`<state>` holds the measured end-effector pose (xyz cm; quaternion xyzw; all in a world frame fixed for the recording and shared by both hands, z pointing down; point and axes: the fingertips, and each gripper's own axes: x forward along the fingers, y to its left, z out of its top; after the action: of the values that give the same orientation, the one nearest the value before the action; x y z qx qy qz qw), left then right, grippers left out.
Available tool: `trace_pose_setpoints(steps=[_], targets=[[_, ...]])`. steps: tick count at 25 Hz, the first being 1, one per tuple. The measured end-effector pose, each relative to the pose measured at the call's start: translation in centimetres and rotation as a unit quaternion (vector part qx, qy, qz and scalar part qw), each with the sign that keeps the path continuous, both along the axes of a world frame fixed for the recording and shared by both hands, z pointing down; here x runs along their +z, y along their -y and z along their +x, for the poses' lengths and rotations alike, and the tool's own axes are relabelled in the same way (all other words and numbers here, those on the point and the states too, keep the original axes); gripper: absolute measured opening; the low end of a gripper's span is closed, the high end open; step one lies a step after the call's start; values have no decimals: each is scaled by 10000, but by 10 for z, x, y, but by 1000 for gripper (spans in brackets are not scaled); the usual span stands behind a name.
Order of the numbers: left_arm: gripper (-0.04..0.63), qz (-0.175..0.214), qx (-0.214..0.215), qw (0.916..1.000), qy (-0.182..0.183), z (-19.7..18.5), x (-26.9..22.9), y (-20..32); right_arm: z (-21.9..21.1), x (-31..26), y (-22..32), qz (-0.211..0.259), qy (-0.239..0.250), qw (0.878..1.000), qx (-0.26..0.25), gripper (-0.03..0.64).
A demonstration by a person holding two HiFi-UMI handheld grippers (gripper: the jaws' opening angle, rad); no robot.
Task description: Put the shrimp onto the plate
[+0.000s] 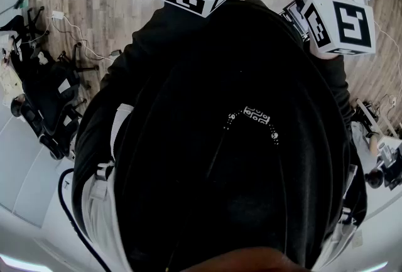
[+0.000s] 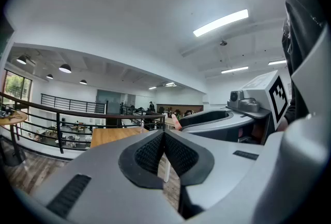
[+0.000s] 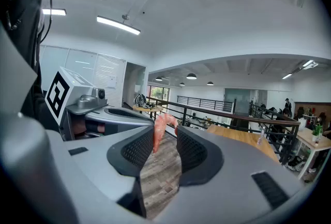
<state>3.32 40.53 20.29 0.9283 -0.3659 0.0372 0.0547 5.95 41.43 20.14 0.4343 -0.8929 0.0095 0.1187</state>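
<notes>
A: Right gripper (image 3: pixel 164 137), state?

B: Clenched on the shrimp (image 3: pixel 157 134). It's pinched right at the jaw tips, and one end curls up over the tip. It's a thin hold and not deep in the pads.

A: Left gripper?

B: Left gripper (image 2: pixel 164 135) has its jaws pressed together with nothing in them. It sits just beside the right gripper, on its left.

A: Plate?

B: Not in any view. Below the right gripper there's only floor (image 3: pixel 163 176). The head view is mostly the person's dark top (image 1: pixel 220 139).

A: So which step?

B: My read is a carry, with the shrimp lifted and the placing not begun.

A: How to do it well?

B: Hold the squeeze steady, since a tip grip like this probably slips if jerked. Get the plate under the right gripper first. Lower until the shrimp is nearly touching it, then let go. Dropping from up here likely means a bounce or a miss. Keep the left gripper clear of the right gripper's path.
</notes>
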Motion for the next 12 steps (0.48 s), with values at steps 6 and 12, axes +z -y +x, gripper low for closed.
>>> trace_pose_setpoints(steps=[6,12], targets=[[5,165,-169,9997,-97,-2,-6,0,17,-3,9,29,122,9997,196,152],[5,165,-154,9996,-151,2,-9,4,23,-7,14,-189,457,9988,46,153]])
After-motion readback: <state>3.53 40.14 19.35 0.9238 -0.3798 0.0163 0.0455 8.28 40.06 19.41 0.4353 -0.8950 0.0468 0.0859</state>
